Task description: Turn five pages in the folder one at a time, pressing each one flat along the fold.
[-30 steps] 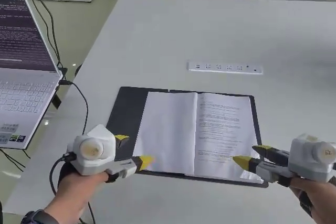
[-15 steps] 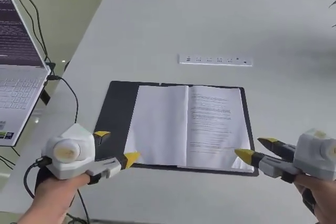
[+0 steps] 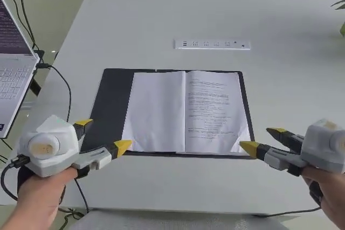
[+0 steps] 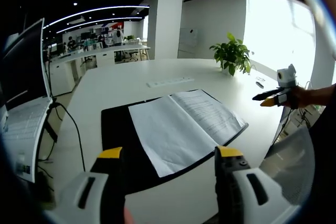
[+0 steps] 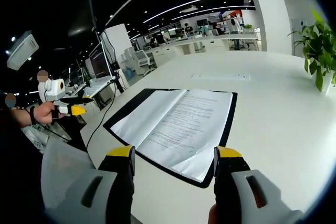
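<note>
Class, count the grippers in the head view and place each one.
2. The left gripper is off the near left corner of the folder, the right gripper off its near right corner.

A white worktable [image 3: 161, 4] stands in an open office with a potted plant [image 4: 232, 56] and strip lights [image 4: 105, 10].

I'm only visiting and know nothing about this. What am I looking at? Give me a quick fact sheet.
Setting: white table
Main item: black folder, lying open and flat
Pages: left page blank; right page printed with text
Tool one: left gripper, hand-held, open, empty, near the folder's near left corner
Tool two: right gripper, hand-held, open, empty, near the folder's near right corner
Other items: power strip beyond the folder; laptop at the table's left side
</note>
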